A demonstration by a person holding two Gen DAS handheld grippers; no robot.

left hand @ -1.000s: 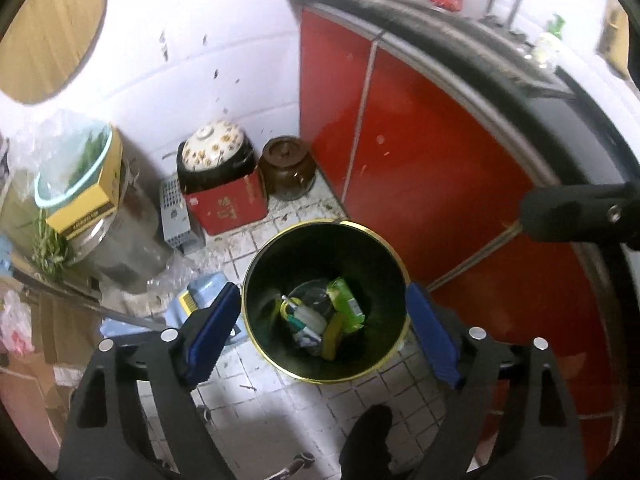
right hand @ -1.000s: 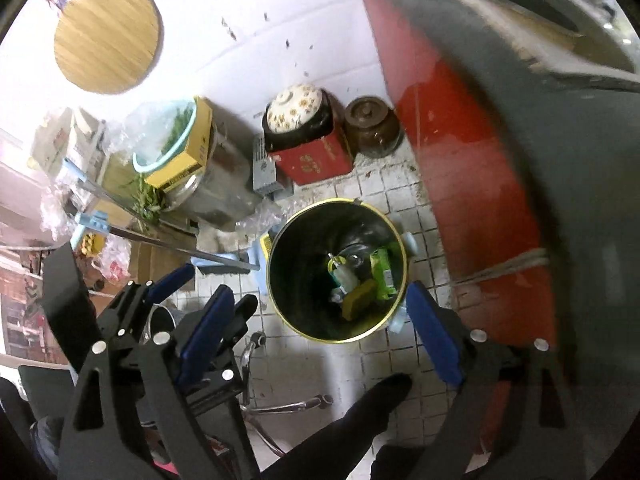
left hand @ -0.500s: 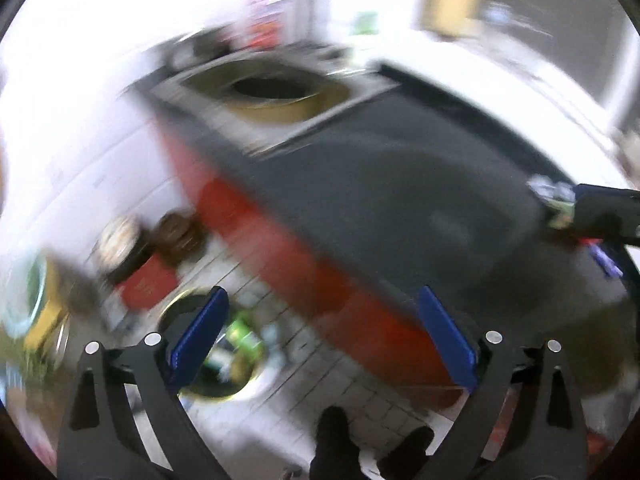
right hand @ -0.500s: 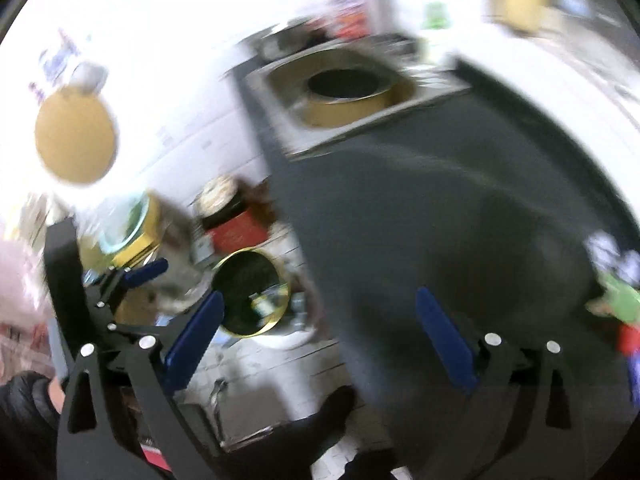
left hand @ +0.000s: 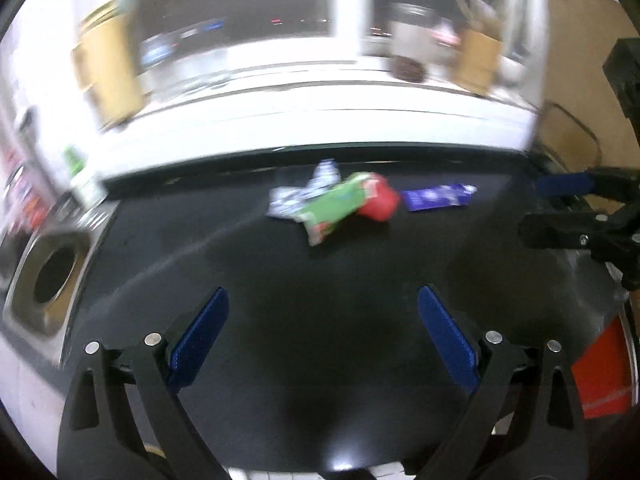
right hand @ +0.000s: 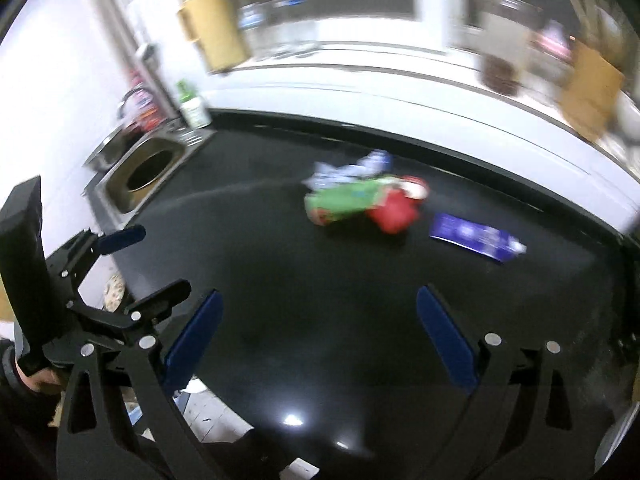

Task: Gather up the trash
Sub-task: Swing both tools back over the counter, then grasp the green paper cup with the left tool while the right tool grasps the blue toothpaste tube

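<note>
1. Both views have been swung up from the floor bin to the tabletop [left hand: 320, 340].
2. Left tongs [left hand: 322, 336] and right tongs [right hand: 316, 336] are held apart, empty.
3. Wrappers [left hand: 340, 204] lie well ahead, overlapping; more than one could be snagged.

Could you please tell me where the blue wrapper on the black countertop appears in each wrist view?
Left wrist: blue wrapper lies right of centre, just right of the red wrapper.
Right wrist: blue wrapper lies right of centre, below-right of the red wrapper.
Shared landmark: the green wrapper.
</note>
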